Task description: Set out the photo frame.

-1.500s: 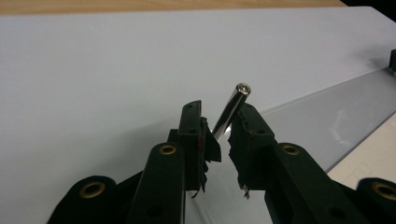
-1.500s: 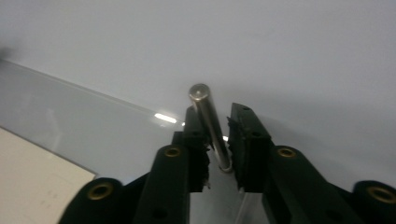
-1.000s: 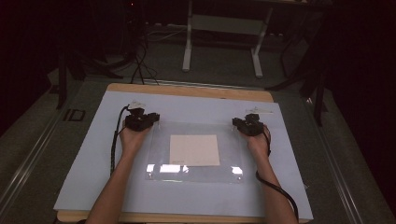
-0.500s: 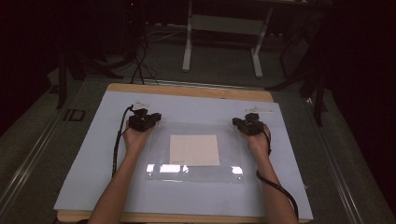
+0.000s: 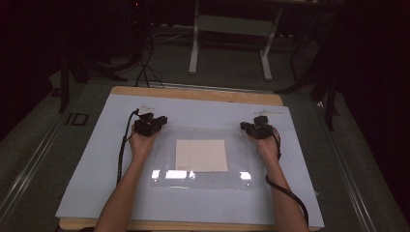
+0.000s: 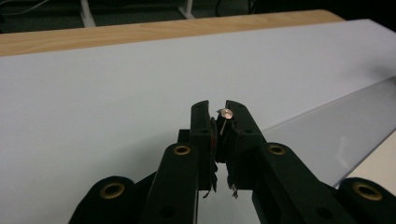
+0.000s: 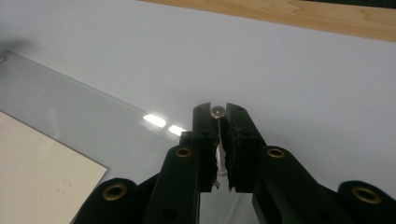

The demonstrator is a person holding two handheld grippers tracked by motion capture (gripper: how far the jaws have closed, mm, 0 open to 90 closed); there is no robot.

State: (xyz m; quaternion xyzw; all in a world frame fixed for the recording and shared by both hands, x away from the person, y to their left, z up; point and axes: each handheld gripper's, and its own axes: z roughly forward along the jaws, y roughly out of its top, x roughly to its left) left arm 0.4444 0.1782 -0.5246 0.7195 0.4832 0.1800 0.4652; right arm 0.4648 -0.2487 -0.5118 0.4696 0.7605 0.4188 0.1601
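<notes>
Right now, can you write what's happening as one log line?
left gripper: shut on pin | right gripper: shut on right pin | clear sheet: flat on mat | paper: under sheet

Glossy clear plastic sheet (image 5: 203,157), glare at 6 o'clock; matt paper (image 5: 201,155) beneath. Matt pale mat (image 5: 96,169), wood table (image 5: 193,94) edge at 12. Matt black plastic grippers, small shiny metal pins.

We cannot make out the faint print on the square cream paper sheet (image 7: 42,172), cut off at the lower left of the right gripper view. The small round-headed metal pin (image 6: 225,114) between the left gripper's jaws hides its shaft there, and the clear glossy plastic sheet (image 6: 336,135) runs off the right edge.
</notes>
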